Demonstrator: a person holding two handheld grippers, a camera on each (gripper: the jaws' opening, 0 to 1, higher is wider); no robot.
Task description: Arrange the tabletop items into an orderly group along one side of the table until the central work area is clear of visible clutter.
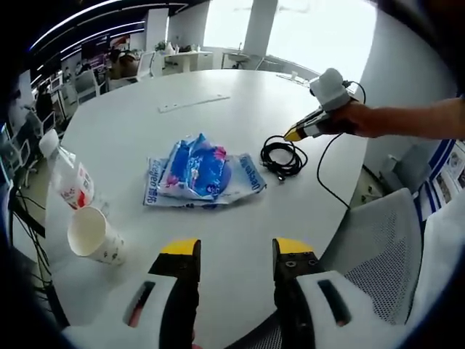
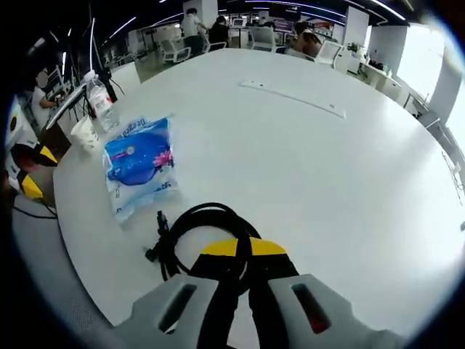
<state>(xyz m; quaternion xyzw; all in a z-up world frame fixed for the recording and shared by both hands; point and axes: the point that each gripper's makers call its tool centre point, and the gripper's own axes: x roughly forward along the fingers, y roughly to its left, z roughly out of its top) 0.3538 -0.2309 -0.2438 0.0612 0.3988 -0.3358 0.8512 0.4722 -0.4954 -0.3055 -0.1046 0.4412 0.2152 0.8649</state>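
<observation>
Right tool on the cable
Right tool (image 2: 240, 251) apparently clamps the black cable (image 2: 190, 234) on the counter (image 2: 305, 167); left tool (image 1: 236, 251) hovers agape, holding nothing.

Open-plan office: large round white desk (image 2: 305, 167), rows of workstations with office chairs (image 2: 174, 49), seated people (image 2: 304, 40), linear ceiling lights and tall windows (image 1: 320, 33).

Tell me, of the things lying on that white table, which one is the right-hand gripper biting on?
The coiled black cable. The right gripper is shut on its loop, while the blue packet, paper cup and bottle sit untouched.
</observation>
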